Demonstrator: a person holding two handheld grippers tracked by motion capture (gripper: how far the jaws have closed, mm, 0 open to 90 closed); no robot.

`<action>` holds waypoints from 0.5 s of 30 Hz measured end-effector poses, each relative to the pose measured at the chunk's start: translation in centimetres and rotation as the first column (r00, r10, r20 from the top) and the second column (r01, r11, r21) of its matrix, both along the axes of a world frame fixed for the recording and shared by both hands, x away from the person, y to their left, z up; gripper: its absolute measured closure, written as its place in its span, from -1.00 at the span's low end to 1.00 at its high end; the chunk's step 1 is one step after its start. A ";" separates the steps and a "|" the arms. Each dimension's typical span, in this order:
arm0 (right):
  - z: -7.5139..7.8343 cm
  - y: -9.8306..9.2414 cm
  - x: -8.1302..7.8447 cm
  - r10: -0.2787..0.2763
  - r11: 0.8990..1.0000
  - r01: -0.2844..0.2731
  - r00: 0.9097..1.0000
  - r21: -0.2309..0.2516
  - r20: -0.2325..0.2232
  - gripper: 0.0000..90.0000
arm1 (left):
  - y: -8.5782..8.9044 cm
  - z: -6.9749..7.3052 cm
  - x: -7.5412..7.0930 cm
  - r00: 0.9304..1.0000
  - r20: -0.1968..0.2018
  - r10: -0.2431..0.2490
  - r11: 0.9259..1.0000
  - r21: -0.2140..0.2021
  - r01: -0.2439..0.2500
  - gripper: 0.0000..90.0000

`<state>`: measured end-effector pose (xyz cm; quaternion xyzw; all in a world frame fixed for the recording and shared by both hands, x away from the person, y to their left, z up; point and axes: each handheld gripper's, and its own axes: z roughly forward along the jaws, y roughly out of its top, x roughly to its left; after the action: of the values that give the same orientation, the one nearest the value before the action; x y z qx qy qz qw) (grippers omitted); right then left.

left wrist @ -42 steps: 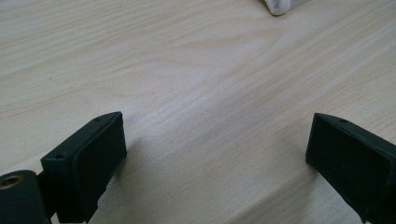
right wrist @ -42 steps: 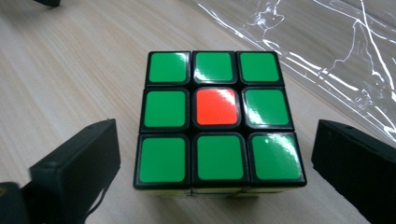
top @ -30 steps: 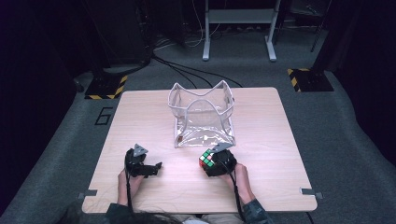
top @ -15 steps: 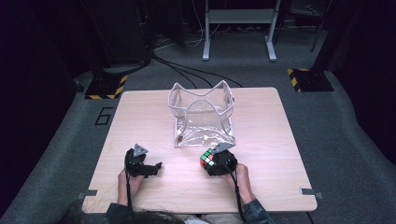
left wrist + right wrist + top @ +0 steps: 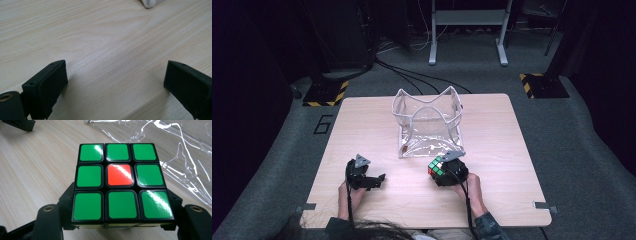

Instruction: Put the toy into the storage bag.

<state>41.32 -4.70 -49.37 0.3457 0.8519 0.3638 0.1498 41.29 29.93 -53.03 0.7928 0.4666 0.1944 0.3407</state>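
- Cube sits gripped between the jaws of the right gripper, near the front of the table and just in front of the clear bag
- Right jaws have just been closing, with the cube between them; in the right gripper view they flank the cube's 2 sides and appear clamped on it
- Top face of the cube reads 8 green tiles around 1 red centre tile
- Left gripper rests low over bare wood at the left front of the table, its jaws wide apart with nothing between them
- Bag stands upright at mid-table with its mouth open toward the top, a white trim along the rim; its crinkled clear wall lies close behind the cube in the right gripper view
- Step in hand, as I judge it: the pick-up of the cube, grip just made, lift not yet begun; whether the cube rests on the wood or hangs just above it I cannot tell
- Next move likely calls for a lift high enough to clear the bag's rim, then a carry forward over the mouth and a release inside
- Soft bag walls may fold or slide when touched, so the free left gripper could steady or spread the rim
- Grip on smooth plastic tiles calls for a firm, level hold so the cube does not twist out
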 end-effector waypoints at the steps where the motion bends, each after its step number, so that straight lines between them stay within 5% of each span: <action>1: 0.2 0.0 -0.1 -0.002 1.000 0.002 1.000 -0.002 0.002 -0.26 | 0.0 0.0 0.0 1.000 0.000 0.000 1.000 0.000 0.000 -0.90; 15: 2.1 -1.1 -0.2 0.003 1.000 -0.004 1.000 0.024 0.024 -0.26 | 0.0 0.0 0.0 1.000 0.000 0.000 1.000 0.001 0.000 -0.90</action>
<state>41.10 -5.78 -47.26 0.3416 0.8462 0.3784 0.1552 41.28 29.93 -53.03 0.7929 0.4664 0.1945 0.3405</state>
